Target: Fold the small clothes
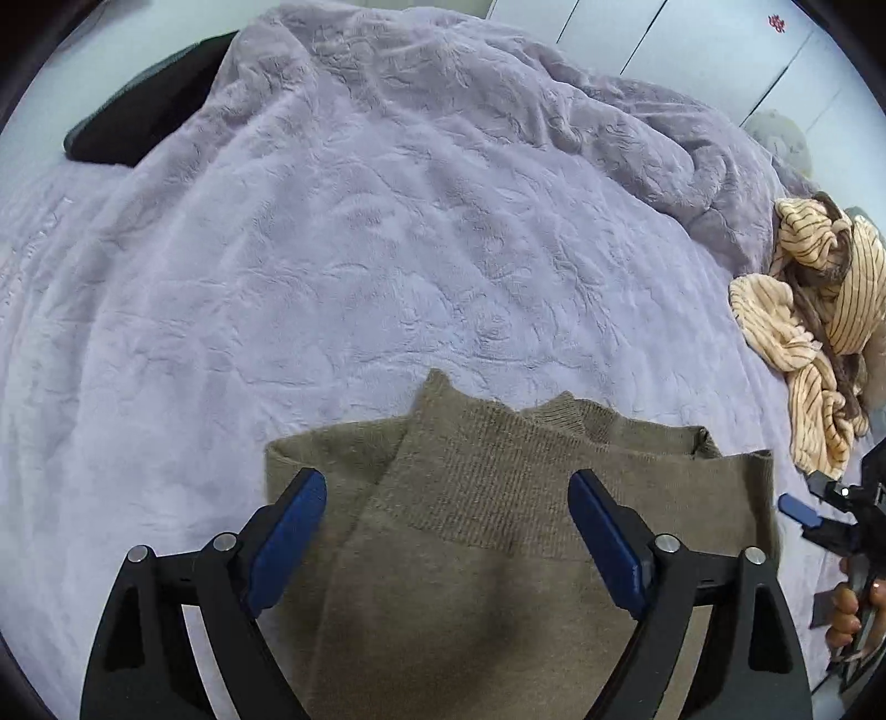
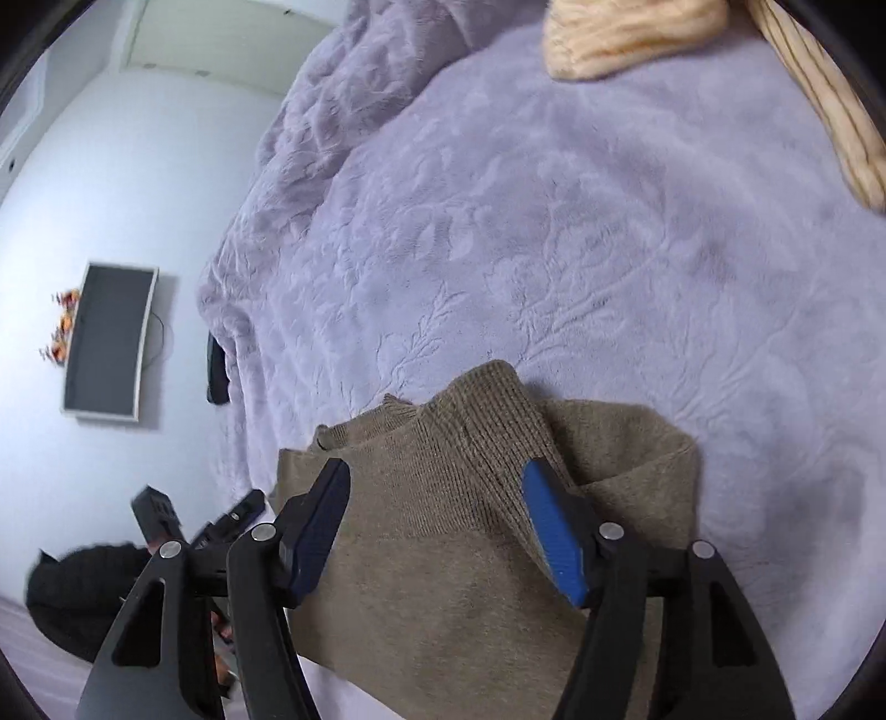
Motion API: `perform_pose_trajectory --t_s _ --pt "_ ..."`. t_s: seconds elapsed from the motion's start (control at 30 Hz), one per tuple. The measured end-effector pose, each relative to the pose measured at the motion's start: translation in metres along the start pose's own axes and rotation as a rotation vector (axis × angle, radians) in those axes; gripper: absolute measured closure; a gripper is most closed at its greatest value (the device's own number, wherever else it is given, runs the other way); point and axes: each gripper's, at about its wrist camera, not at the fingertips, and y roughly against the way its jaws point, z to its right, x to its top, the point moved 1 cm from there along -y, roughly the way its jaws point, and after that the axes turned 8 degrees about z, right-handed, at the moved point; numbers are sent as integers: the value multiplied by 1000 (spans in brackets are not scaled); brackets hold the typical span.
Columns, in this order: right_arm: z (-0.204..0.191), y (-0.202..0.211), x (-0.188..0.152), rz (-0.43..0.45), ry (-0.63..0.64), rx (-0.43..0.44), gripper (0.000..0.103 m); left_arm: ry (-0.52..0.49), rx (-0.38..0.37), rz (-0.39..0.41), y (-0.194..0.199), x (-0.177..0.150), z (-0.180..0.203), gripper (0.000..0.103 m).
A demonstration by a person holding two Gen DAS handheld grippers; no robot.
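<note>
Lavender plush bedding with an embossed leaf pattern (image 1: pixel 387 232) covers the bed and serves as the work surface; farther back it bunches into thick rumpled folds.

On it, at the near edge, lies the olive-brown knitted sweater (image 1: pixel 498 526), partly folded. A ribbed band runs across its middle in the left wrist view, a ribbed corner pokes up toward the bedding, and a layer is doubled over at its right side. Its knit is fine and slightly fuzzy, and the lower part is smooth.

Above the sweater hangs the left gripper (image 1: pixel 447 531), its blue-padded fingers spread wide and holding nothing; the cloth lies between and below the two pads. Whether the pads touch the knit cannot be told. The right gripper (image 2: pixel 437 526) is likewise released, its fingers apart with the sweater's ribbed fold (image 2: pixel 487 443) showing between them. In the left wrist view this gripper also shows at the right edge, just beside the sweater's right border, with the person's fingers around its handle.

Well apart from the sweater, at the right of the bed, a crumpled cream fleece garment with thin dark stripes (image 1: pixel 814 332) is heaped. A dark flat cushion-like object (image 1: pixel 144 111) sits at the far left. White cupboard doors (image 1: pixel 664 50) stand behind, and a dark wall-mounted screen in a white frame (image 2: pixel 108 340) shows in the right wrist view.
</note>
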Motion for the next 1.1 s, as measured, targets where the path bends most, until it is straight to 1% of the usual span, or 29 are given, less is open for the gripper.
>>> perform_pose_trajectory --t_s 0.03,0.1,0.13,0.2,0.27,0.3,0.33,0.37,0.4,0.47,0.5,0.57,0.6,0.67,0.73,0.77,0.83,0.87,0.93,1.1 --pt "-6 4 -2 1 64 -41 33 -21 15 -7 3 -3 -1 2" --pt "-10 7 -6 -9 172 -145 33 -71 37 -17 7 -10 -2 2" --pt "-10 4 -9 -28 211 -186 34 -100 45 -26 6 -16 0 2" --pt "-4 -5 -13 -70 226 -204 38 -135 58 -46 1 -26 7 2" --pt "1 -14 -16 -93 224 -203 48 -130 64 -70 -9 -32 10 2" --pt "2 -21 -18 -106 229 -224 76 -121 66 -74 -13 -33 11 2" --pt "2 -25 -19 -115 234 -248 96 -112 69 -72 -16 -34 12 2" --pt "1 -28 -18 -112 244 -270 96 -104 72 -64 -17 -34 13 2" --pt "-2 -29 -16 -93 256 -270 96 -100 74 -55 -17 -34 15 2" --pt "-4 -25 -7 -49 273 -283 96 -107 83 -56 -20 -35 16 2" --pt "-1 -26 -3 -50 263 -299 96 -113 91 -62 -21 -36 17 2" --pt "14 -33 2 -82 220 -328 96 -116 114 -80 -25 -39 16 2" --pt "21 -37 1 -107 195 -326 95 -113 122 -84 -24 -42 15 2" --pt "22 -34 -2 -93 195 -333 88 -110 132 -84 -19 -49 13 2" --pt "15 -26 -9 -88 214 -328 77 -115 154 -83 -14 -56 12 2" --pt "12 -23 -14 -89 230 -332 74 -118 164 -83 -11 -60 12 2" --pt "4 -14 -25 -88 267 -352 61 -111 180 -79 -4 -68 10 2" --pt "2 -9 -31 -85 281 -360 59 -105 182 -80 -1 -74 10 2" --pt "-1 3 -46 -73 296 -374 50 -92 188 -85 7 -83 8 2" --pt "-1 36 -89 -48 278 -408 39 -59 177 -120 32 -117 8 2"
